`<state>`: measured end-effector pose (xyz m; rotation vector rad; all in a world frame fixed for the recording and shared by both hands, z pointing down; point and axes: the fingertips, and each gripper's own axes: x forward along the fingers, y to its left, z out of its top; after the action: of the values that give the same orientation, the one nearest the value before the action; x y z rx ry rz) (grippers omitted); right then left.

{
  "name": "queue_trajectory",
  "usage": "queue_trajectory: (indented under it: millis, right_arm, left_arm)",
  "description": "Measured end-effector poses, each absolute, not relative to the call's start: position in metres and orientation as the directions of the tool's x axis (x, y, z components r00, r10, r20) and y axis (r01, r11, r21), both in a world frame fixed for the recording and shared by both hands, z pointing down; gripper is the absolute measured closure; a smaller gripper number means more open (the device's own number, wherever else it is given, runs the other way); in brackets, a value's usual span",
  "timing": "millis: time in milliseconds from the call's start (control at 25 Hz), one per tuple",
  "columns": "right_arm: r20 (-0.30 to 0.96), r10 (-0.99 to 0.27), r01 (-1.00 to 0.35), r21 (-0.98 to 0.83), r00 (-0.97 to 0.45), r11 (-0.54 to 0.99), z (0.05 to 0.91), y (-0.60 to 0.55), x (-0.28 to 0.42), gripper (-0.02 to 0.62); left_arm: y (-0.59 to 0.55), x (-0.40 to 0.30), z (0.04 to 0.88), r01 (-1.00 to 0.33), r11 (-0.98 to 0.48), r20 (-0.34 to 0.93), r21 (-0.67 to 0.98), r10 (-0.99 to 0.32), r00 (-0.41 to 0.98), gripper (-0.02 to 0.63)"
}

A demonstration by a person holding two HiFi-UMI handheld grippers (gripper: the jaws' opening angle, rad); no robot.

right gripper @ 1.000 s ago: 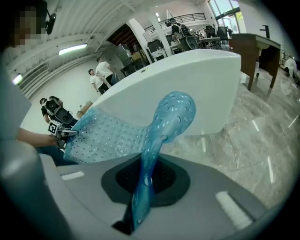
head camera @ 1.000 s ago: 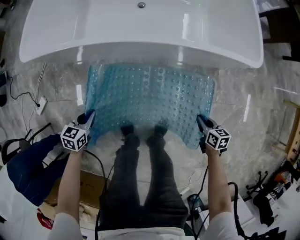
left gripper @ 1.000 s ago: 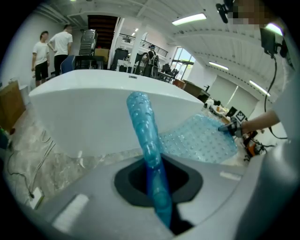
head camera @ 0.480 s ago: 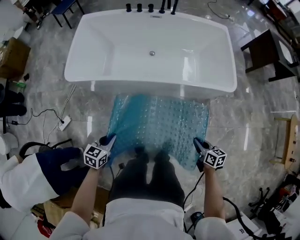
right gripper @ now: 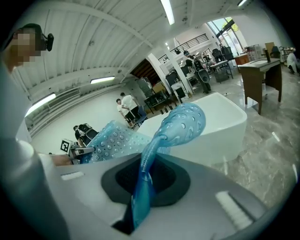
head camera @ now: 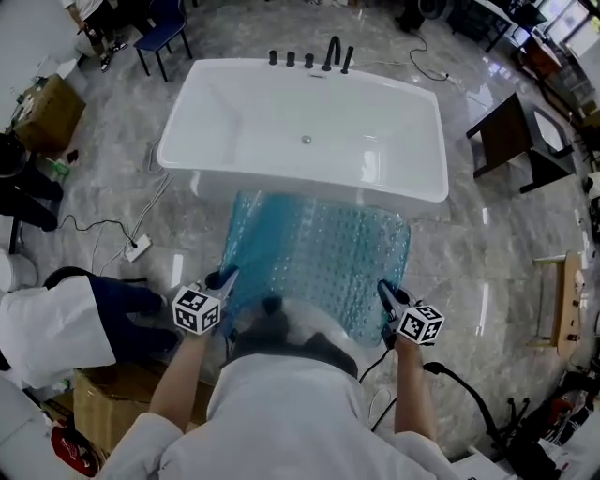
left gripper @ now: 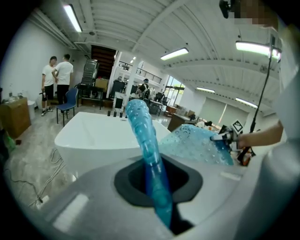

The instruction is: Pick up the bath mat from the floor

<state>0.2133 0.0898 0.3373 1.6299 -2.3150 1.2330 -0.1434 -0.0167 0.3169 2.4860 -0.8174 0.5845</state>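
A translucent blue bath mat (head camera: 317, 255) with rows of bumps hangs lifted in front of the white bathtub (head camera: 300, 141). Its near edge is held up at both corners. My left gripper (head camera: 223, 279) is shut on the mat's near left corner, and the blue edge (left gripper: 146, 145) runs up between its jaws. My right gripper (head camera: 385, 294) is shut on the near right corner, where the mat (right gripper: 154, 145) curls upward from the jaws. Across the mat, each gripper view shows the other gripper (left gripper: 224, 137) (right gripper: 77, 150).
Black taps (head camera: 309, 58) line the tub's far rim. A dark side table (head camera: 511, 141) stands at the right, a blue chair (head camera: 164, 26) at the far left. Cables and a power strip (head camera: 137, 248) lie on the marble floor. A person in white (head camera: 56, 328) crouches at my left.
The view has risen and pulled back, so the whole tub now shows. Both grippers have kept their hold on the mat's near corners, and the mat has come up with them.
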Motion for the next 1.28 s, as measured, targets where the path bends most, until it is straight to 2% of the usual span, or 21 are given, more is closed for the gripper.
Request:
queue_trajectory:
  millis: [400,720,960,1280]
  right_arm:
    - [0.322,-0.781,-0.744,-0.618,-0.536,0.256,0.271,0.199,0.214,0.572]
    - [0.271,-0.78,-0.735,-0.597,-0.563,0.323,0.245,0.279,0.227,0.572]
    - [0.258,-0.786,-0.749,-0.562,-0.562,0.35,0.229,0.317,0.205,0.571]
    - [0.218,-0.837,-0.764,-0.565,-0.502,0.311,0.206,0.337,0.166,0.568]
  left_arm:
    - [0.122,-0.092,0.248,-0.647,-0.725,0.404,0.236,-0.532,0.744,0.583]
    - [0.215,-0.064,0.233,-0.66,-0.682,0.334,0.313,-0.572,0.749,0.581]
    - [0.25,-0.083,0.219,-0.646,-0.702,0.343,0.301,-0.552,0.76,0.58]
    - [0.268,-0.11,0.198,-0.619,-0.722,0.338,0.309,-0.524,0.781,0.578]
